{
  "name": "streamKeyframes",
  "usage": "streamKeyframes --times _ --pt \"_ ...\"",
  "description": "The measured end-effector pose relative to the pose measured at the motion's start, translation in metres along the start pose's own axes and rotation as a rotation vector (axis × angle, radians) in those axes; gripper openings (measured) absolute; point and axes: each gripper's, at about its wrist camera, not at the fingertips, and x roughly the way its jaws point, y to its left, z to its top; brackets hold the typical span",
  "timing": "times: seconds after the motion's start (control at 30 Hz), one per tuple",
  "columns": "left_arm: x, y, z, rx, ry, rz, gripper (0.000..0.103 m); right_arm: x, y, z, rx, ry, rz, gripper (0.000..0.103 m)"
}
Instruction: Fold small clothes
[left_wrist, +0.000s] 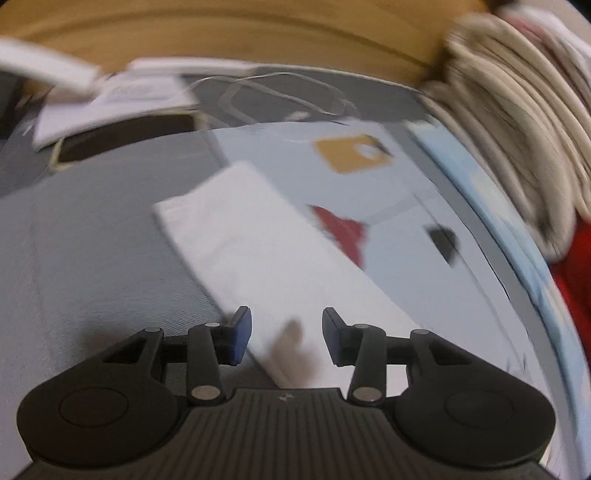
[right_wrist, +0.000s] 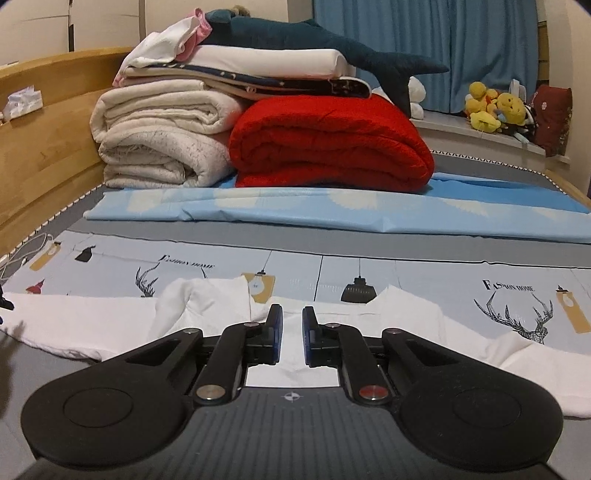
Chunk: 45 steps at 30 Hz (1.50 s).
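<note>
A small white garment (right_wrist: 406, 325) lies spread on the printed sheet (right_wrist: 424, 273), one sleeve reaching left. My right gripper (right_wrist: 292, 325) sits low at the garment's middle near the neckline. Its jaws are drawn in to a narrow gap with white cloth between the pads. In the blurred left wrist view a long white part of the garment (left_wrist: 258, 258) runs diagonally across the sheet (left_wrist: 388, 206). My left gripper (left_wrist: 287, 332) hovers over its near end, open, with cloth below the fingers but nothing pinched.
Folded cream blankets (right_wrist: 162, 136) and a red blanket (right_wrist: 332, 144) are stacked at the back on a light blue sheet (right_wrist: 332, 214), with a plush shark (right_wrist: 332, 40) on top. A wooden bed frame (right_wrist: 44, 147) runs along the left. Cables (left_wrist: 280, 96) and papers (left_wrist: 110, 107) lie beyond the sheet.
</note>
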Motion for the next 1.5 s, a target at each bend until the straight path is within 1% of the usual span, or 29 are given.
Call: streamKeyframes --times 0.1,0.17,0.2,0.23,0.27,0.3,0.4,0.47,0.57,0.63,0.7,0.77,0.8,0.87,0.97,1.07,1.13,1.2,1.33,1.5 --pt "0.008 0.01 0.009 -0.046 0.003 0.015 0.047 0.004 0.0 -0.002 -0.004 0.02 0.001 0.011" --pt "0.014 0.012 0.01 -0.062 0.02 0.007 0.042 0.007 -0.001 -0.003 0.002 0.035 0.003 0.011" --pt "0.018 0.014 0.01 -0.074 0.035 0.003 0.038 0.009 -0.001 -0.005 0.004 0.043 0.004 0.011" --pt "0.021 0.015 0.009 -0.087 0.049 0.005 0.025 0.01 0.0 -0.006 0.002 0.05 0.004 0.011" --pt "0.023 0.014 0.008 -0.09 0.055 0.02 0.016 0.012 0.0 -0.007 0.0 0.057 0.002 0.011" --pt "0.022 0.013 0.007 -0.08 0.049 0.035 0.0 0.014 0.001 -0.008 -0.003 0.062 0.001 0.011" --pt "0.012 0.001 0.006 -0.043 0.006 0.028 0.0 0.017 0.002 -0.01 -0.008 0.076 -0.002 0.011" --pt "-0.006 -0.017 0.004 0.015 -0.054 -0.002 0.0 0.014 0.005 -0.009 -0.011 0.073 0.0 0.011" --pt "-0.037 -0.046 -0.004 0.09 -0.126 -0.088 0.0 0.008 0.009 -0.007 -0.021 0.062 0.007 0.011" --pt "-0.06 -0.064 -0.015 0.152 -0.168 -0.16 0.0 0.002 0.012 -0.007 -0.022 0.055 0.01 0.011" --pt "-0.08 -0.08 -0.032 0.203 -0.194 -0.212 0.0 -0.005 0.015 -0.007 -0.016 0.046 0.013 0.011" --pt "-0.094 -0.098 -0.052 0.27 -0.181 -0.287 0.0 -0.013 0.018 -0.009 -0.007 0.035 0.019 0.011" --pt "-0.099 -0.106 -0.062 0.299 -0.174 -0.308 0.0 -0.018 0.021 -0.01 -0.004 0.032 0.021 0.011" --pt "-0.109 -0.117 -0.083 0.336 -0.174 -0.344 0.0 -0.024 0.025 -0.014 -0.006 0.027 0.025 0.011" --pt "-0.12 -0.132 -0.113 0.411 -0.15 -0.398 0.0 -0.034 0.029 -0.02 -0.009 0.016 0.018 0.011" --pt "-0.128 -0.145 -0.14 0.468 -0.126 -0.442 0.0 -0.041 0.029 -0.026 0.009 0.016 0.024 0.011" --pt "-0.133 -0.153 -0.155 0.504 -0.119 -0.462 0.0 -0.044 0.027 -0.033 0.015 0.018 0.011 0.011" --pt "-0.134 -0.159 -0.166 0.509 -0.096 -0.475 0.0 -0.045 0.023 -0.039 0.035 0.027 0.009 0.011" --pt "-0.127 -0.156 -0.165 0.468 -0.068 -0.492 0.0 -0.039 0.013 -0.052 0.059 0.051 -0.011 0.011" --pt "-0.12 -0.163 -0.162 0.44 -0.009 -0.56 0.0 -0.028 -0.002 -0.055 0.102 0.07 -0.009 0.011"
